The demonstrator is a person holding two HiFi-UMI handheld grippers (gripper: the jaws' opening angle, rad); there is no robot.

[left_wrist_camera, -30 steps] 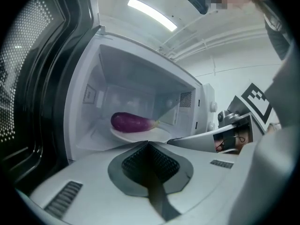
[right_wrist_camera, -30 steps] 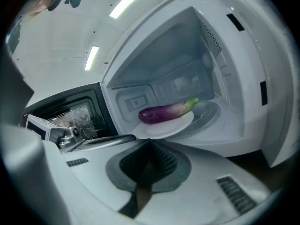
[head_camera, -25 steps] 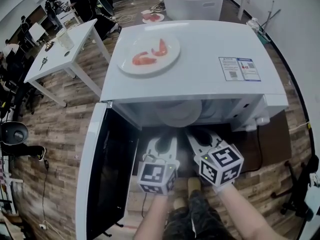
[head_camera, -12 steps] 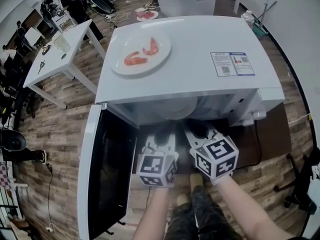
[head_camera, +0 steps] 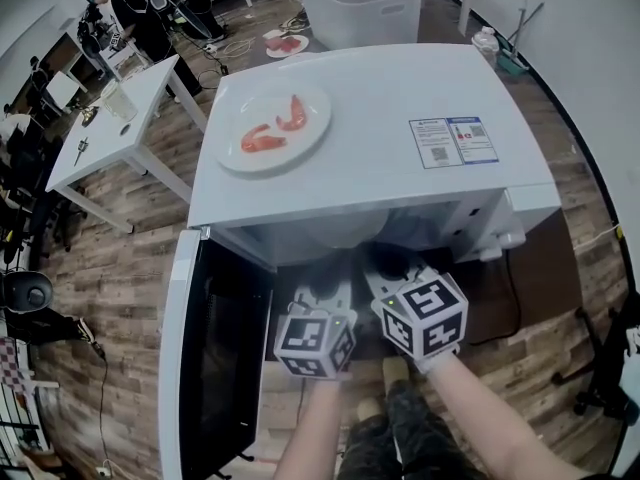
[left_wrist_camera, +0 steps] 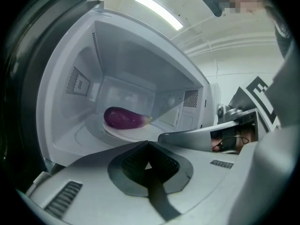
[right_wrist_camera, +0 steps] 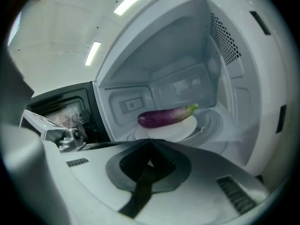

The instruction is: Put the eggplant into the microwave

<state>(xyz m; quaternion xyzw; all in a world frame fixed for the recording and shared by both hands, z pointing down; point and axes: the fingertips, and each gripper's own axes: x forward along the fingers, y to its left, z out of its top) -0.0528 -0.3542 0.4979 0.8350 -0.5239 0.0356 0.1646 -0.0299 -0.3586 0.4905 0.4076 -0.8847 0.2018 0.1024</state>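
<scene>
A purple eggplant (left_wrist_camera: 124,118) (right_wrist_camera: 166,116) lies on a white plate (right_wrist_camera: 180,129) on the turntable inside the open white microwave (head_camera: 350,118). Both grippers hang side by side just outside the opening, pointing into it. The left gripper (left_wrist_camera: 148,164) (head_camera: 325,298) is shut with nothing between its jaws. To its right, the right gripper (right_wrist_camera: 149,163) (head_camera: 395,268) is likewise shut and empty. Neither touches the eggplant, which sits well beyond their tips. In the head view the microwave's top hides the eggplant.
The microwave door (head_camera: 210,358) stands swung open at the left, close beside the left gripper. On the microwave's top rests a plate with shrimp (head_camera: 272,126). A white table (head_camera: 110,118) and a white bin (head_camera: 360,8) stand farther off on the wooden floor.
Both grippers have stayed in front of the opening with jaws shut. Only the head view has shifted a little.
</scene>
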